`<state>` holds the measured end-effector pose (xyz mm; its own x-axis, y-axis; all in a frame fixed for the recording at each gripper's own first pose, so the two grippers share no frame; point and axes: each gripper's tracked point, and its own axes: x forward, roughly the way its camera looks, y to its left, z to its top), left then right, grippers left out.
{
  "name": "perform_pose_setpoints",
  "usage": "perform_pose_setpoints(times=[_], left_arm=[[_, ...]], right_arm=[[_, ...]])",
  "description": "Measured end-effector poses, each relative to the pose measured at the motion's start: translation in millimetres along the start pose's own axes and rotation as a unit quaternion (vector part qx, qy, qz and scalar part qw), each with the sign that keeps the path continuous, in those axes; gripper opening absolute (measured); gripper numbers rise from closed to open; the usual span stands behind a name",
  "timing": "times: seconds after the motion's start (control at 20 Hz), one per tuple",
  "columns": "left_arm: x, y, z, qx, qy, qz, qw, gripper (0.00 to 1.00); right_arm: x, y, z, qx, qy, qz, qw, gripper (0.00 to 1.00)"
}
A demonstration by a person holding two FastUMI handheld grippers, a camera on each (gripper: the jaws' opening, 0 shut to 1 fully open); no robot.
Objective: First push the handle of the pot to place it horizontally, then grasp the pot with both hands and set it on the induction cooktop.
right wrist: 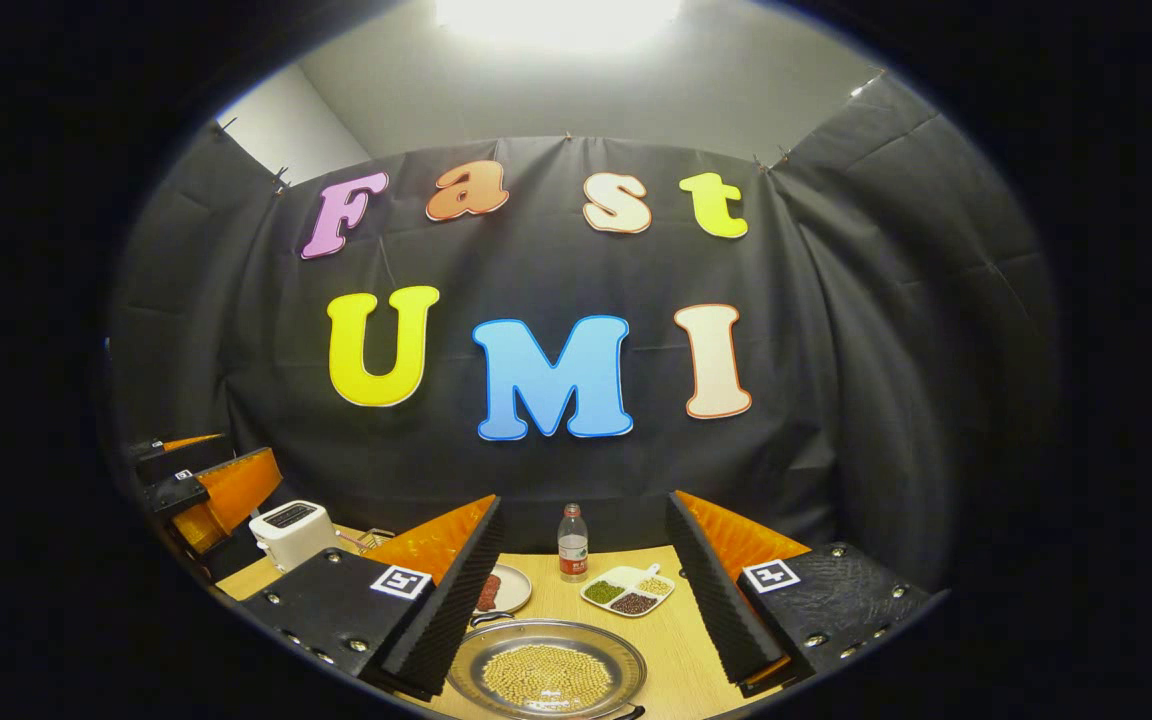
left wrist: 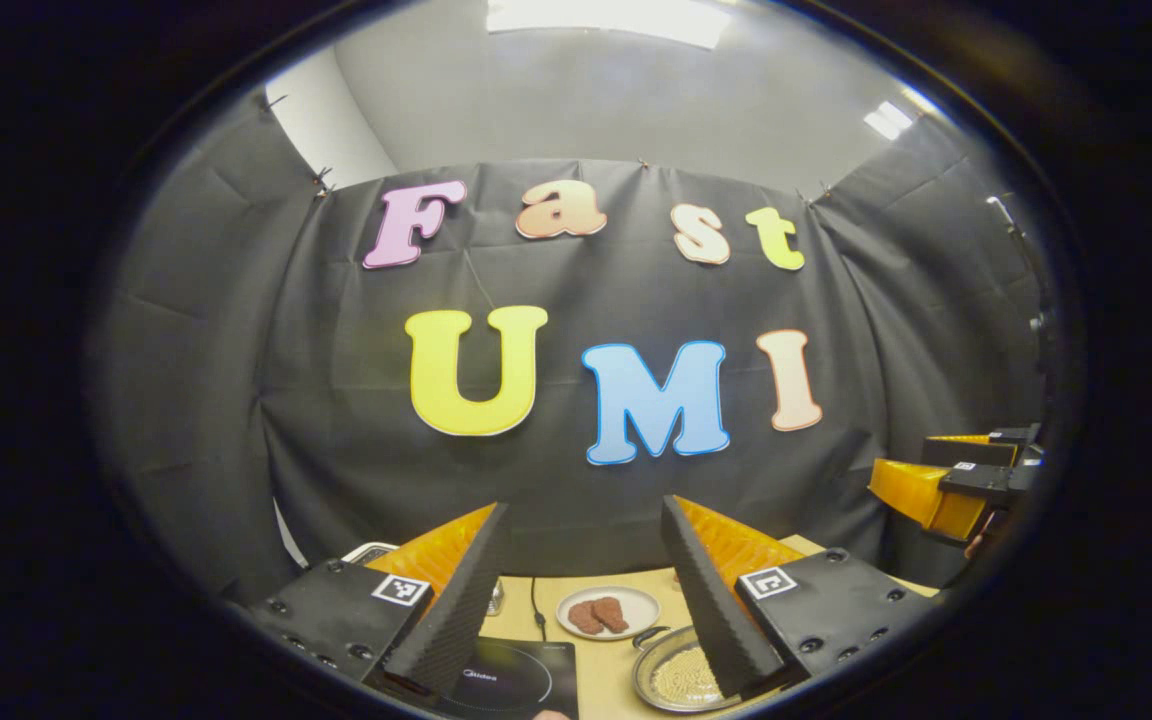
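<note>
The left gripper (left wrist: 586, 590) is hanging above the wooden table (left wrist: 606, 690), its jaws standing wide apart with nothing between them. Below the gap, the black induction cooktop (left wrist: 511, 680) is lying beside its left finger, and the pot (left wrist: 681, 680), holding pale grains, is sitting partly under its right finger. Beyond them a white plate (left wrist: 608, 611) is carrying reddish-brown pieces. Far off to the side, the right gripper (left wrist: 946, 490) is hovering.

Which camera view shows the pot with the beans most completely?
The right gripper view: the pot lies almost whole between its open tongs, beans visible. In the left gripper view the pot is partly hidden behind a finger.
</note>
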<state>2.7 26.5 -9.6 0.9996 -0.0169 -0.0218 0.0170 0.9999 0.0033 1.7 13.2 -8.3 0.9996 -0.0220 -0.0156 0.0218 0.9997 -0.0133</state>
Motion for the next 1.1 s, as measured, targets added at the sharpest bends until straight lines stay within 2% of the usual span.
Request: perform_pose_setpoints(times=[0.35,0.6,0.65,0.7,0.8,1.1], left_arm=[[-6,9,-5,0.003,0.005,0.009,1.0,1.0],[-10,20,-16,0.007,0.017,0.015,1.0,0.97],[-11,20,-17,0.008,0.019,0.016,1.0,1.0],[-12,21,-19,0.009,0.021,0.017,1.0,0.97],[-10,23,-24,0.009,0.026,0.019,0.999,1.0],[-13,25,-38,0.007,0.041,0.019,0.999,0.97]], right_arm=[[-2,4,-25,-0.003,0.029,0.015,0.999,0.98],[-5,12,-75,-0.008,0.089,0.038,0.995,0.98],[-8,13,-88,-0.007,0.104,0.044,0.994,0.98],[-9,15,-99,-0.01,0.119,0.048,0.992,0.98],[-13,19,-125,-0.014,0.152,0.061,0.986,0.98],[-34,28,-205,-0.013,0.269,0.092,0.959,0.98]])
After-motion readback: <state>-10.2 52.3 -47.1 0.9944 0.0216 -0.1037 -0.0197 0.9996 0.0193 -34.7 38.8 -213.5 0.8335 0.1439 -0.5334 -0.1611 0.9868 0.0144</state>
